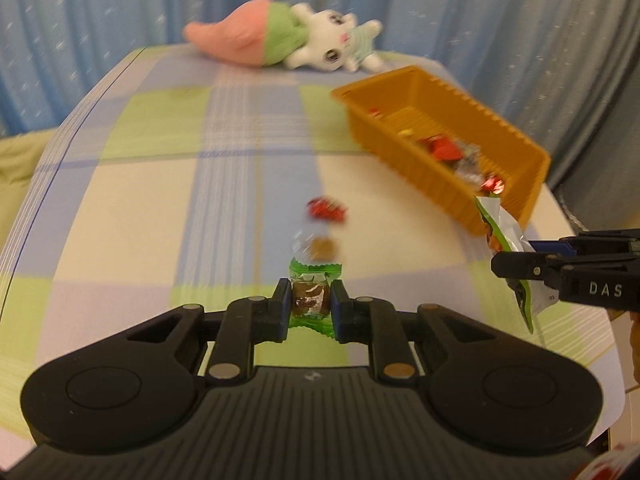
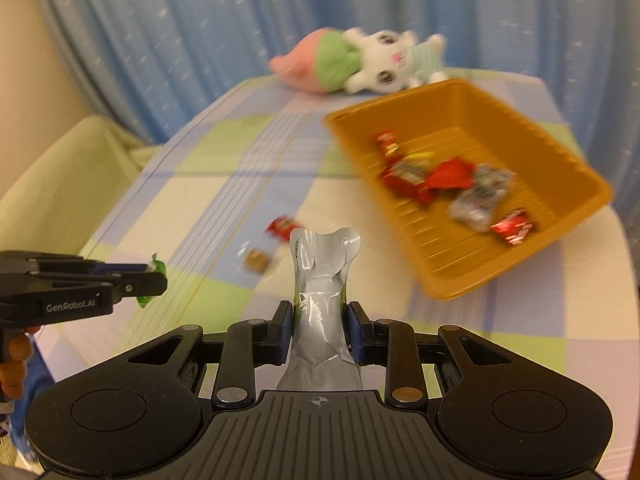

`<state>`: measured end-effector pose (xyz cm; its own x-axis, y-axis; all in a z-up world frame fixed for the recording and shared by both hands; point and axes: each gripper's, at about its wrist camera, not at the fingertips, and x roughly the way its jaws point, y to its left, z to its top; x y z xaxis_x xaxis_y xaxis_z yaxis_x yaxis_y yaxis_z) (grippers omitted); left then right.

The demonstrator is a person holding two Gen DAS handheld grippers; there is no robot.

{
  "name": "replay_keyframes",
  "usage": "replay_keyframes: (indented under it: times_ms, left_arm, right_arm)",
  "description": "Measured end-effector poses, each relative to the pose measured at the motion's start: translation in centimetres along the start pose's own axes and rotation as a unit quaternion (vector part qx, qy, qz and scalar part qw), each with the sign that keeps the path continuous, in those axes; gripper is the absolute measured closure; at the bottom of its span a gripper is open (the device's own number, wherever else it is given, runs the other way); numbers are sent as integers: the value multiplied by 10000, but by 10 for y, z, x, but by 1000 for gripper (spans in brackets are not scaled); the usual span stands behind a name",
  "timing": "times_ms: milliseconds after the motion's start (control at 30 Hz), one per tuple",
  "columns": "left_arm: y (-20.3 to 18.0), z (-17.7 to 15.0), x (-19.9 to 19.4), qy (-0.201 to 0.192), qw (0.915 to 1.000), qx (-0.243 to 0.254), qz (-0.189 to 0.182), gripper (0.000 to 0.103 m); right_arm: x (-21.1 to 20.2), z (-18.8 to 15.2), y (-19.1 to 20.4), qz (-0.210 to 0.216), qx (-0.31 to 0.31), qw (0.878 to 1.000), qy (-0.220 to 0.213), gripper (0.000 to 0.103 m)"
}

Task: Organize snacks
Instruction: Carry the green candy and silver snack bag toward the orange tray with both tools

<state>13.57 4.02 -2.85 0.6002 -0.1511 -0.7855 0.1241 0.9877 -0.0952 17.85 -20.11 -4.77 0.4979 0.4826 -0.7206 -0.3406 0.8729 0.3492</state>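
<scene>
My left gripper (image 1: 311, 300) is shut on a small green-wrapped snack (image 1: 312, 294) above the checked tablecloth. It also shows at the left of the right wrist view (image 2: 154, 276). My right gripper (image 2: 320, 320) is shut on a silver and green snack packet (image 2: 322, 280), which also shows in the left wrist view (image 1: 506, 248). An orange basket (image 2: 560, 232) at the right holds several wrapped snacks. A red-wrapped candy (image 1: 326, 209) and a small brown clear-wrapped snack (image 1: 322, 246) lie on the cloth between the grippers and the basket.
A pink, green and white plush toy (image 1: 280, 40) lies at the far edge of the table, before a blue curtain (image 1: 120, 8). A pale green chair (image 2: 60, 184) stands at the left. The table edge curves close on the right.
</scene>
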Motion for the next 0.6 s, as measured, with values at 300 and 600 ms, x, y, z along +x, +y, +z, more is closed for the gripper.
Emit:
replay_keyframes:
  times_ms: [300, 600]
  left_arm:
    - [-43, 56, 23, -318, 9980, 439, -317, 85]
    - [-80, 108, 52, -515, 9947, 722, -526, 85]
  right_arm:
    - [-22, 36, -51, -366, 385, 9976, -436, 73]
    - [-16, 71, -82, -466, 715, 9941, -674, 73]
